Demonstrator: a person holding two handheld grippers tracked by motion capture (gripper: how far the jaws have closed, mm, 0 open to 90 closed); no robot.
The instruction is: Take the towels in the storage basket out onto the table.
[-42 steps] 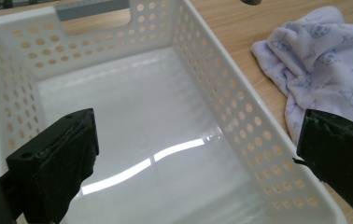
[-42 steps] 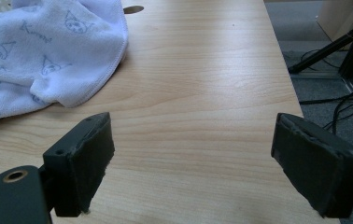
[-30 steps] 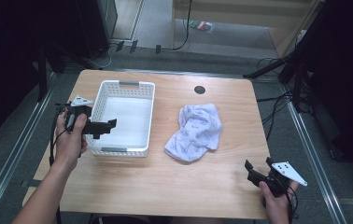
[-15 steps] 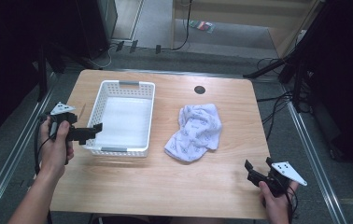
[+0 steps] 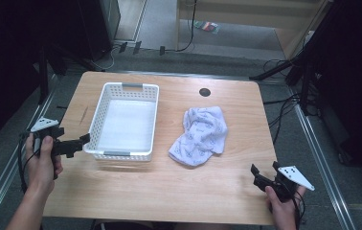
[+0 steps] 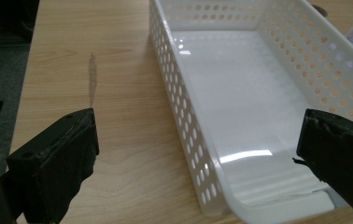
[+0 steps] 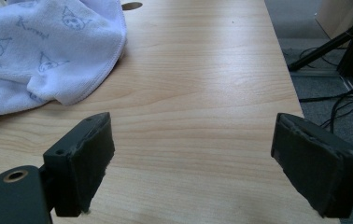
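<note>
Wooden table [image 5: 169, 187] holding a white basket [image 5: 124, 120]. Left of the basket's near corner, the left gripper [image 5: 81, 142] hovers with jaws wide apart, empty. Right of the basket lies a crumpled towel [image 5: 199, 135]. Far right, the right gripper [image 5: 257, 175] gapes, empty.

Overhead view; two close tabletop [image 5: 179, 187] views

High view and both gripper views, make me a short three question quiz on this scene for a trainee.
1. True or false: the white basket is empty.
2. Which gripper is nearer the towel? A) left gripper B) right gripper
3. Fill in: both grippers' jaws stand ____.

Key: 1 true. 2 B. 3 open.
</note>
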